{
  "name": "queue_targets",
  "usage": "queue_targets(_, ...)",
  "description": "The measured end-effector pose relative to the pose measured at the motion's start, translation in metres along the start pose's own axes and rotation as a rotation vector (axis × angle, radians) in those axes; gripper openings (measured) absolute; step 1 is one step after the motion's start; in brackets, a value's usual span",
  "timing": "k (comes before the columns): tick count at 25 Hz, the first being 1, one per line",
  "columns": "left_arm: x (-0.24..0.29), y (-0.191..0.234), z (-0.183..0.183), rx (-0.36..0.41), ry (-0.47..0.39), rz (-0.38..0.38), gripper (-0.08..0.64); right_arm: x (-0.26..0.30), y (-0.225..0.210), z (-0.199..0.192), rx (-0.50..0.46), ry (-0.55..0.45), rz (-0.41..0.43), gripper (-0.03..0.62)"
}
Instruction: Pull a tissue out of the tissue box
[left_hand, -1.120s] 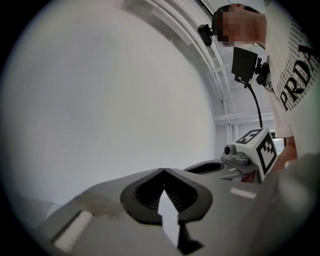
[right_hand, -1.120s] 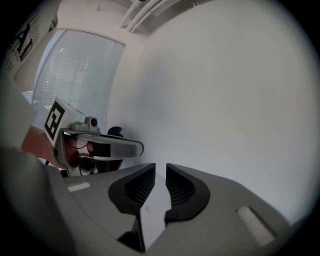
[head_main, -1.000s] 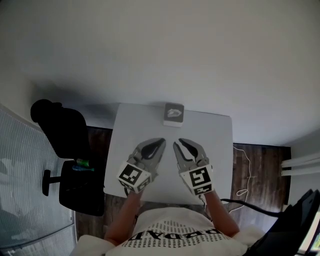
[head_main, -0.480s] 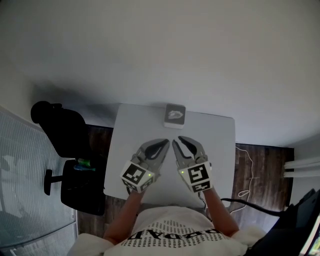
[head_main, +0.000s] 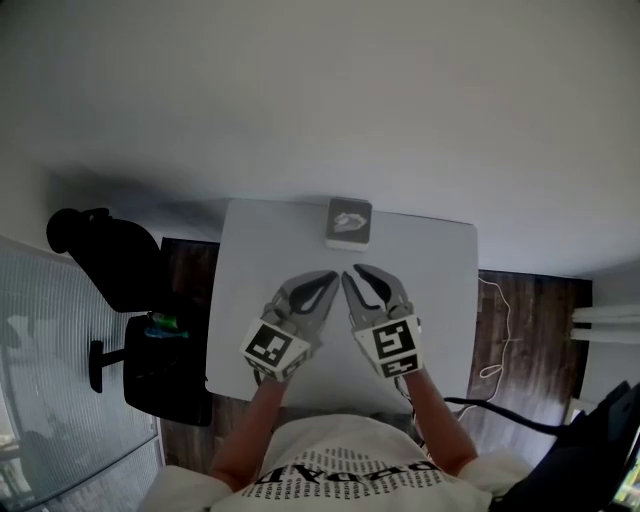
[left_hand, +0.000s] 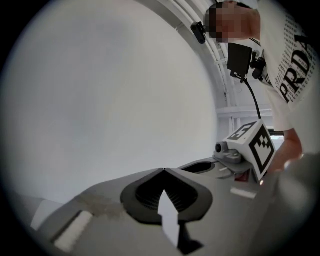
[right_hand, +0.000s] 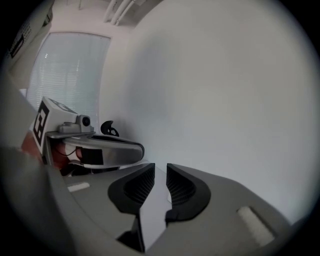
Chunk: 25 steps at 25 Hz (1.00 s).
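The grey tissue box (head_main: 349, 222) sits at the far edge of the white table (head_main: 443, 268), with a white tissue poking out of its top slot. Both grippers hover side by side over the table's middle, short of the box and pointing at it. My left gripper (head_main: 327, 281) is shut, its tips (left_hand: 163, 170) meeting with nothing between them. The jaws of my right gripper (head_main: 350, 273) stand a narrow gap apart (right_hand: 160, 171) and have just been opening; nothing is between them. The box is outside both gripper views.
A black office chair (head_main: 118, 275) stands left of the table on the dark wood floor. A white cable (head_main: 497, 335) lies on the floor at the right. A plain white wall rises behind the table.
Both grippers have sunk slightly and edged forward toward the tissue box, keeping side by side. The right jaws' gap looks a little wider.
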<state>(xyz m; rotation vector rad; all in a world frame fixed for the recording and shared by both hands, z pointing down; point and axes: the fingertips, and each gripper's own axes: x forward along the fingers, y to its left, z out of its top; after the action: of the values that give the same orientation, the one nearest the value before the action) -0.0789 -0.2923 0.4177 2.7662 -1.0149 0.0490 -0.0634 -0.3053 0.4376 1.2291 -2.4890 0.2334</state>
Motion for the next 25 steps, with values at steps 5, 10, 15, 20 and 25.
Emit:
queue_targets(5,0.007,0.017,-0.022,0.008,0.008,0.014,-0.003,0.021,-0.008,-0.023,0.024,0.046,-0.005,0.101)
queue_targets(10,0.018,0.04,-0.034,-0.026,0.005,0.038,-0.003,0.048,-0.019,-0.043,0.042,0.092,-0.002,0.104)
queue_targets(15,0.039,0.067,-0.05,-0.06,0.015,0.059,-0.003,0.079,-0.036,-0.059,0.054,0.12,0.004,0.104)
queue_targets(20,0.056,0.085,-0.07,-0.08,0.033,0.067,-0.003,0.104,-0.051,-0.078,0.07,0.153,0.002,0.104)
queue_targets(25,0.068,0.101,-0.091,-0.097,0.049,0.074,-0.003,0.125,-0.063,-0.095,0.091,0.193,-0.008,0.106)
